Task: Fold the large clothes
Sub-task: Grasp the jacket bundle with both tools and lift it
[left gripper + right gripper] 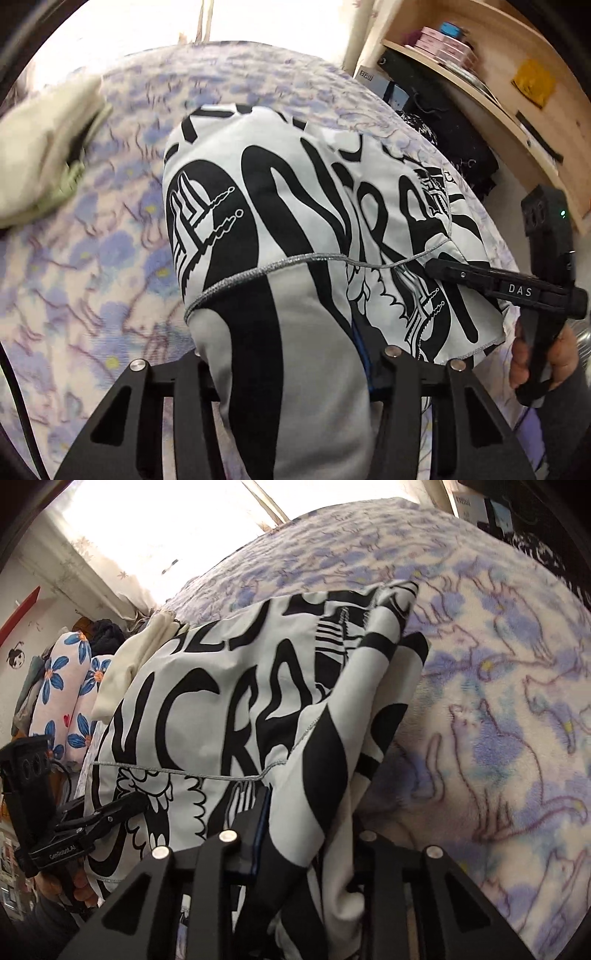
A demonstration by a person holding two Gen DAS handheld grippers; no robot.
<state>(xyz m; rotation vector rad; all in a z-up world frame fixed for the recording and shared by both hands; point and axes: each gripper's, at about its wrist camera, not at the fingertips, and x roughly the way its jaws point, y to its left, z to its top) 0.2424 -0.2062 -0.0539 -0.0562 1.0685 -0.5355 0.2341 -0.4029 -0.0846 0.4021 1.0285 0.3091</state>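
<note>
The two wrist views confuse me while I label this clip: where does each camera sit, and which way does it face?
Left wrist view: on the left gripper, looking down its fingers at the black-and-white printed garment on the purple floral blanket; the right gripper and its hand show at right.
Right wrist view: on the right gripper, facing the same garment; the left gripper shows at left.
Shared: garment, blanket, each other's gripper.
</note>
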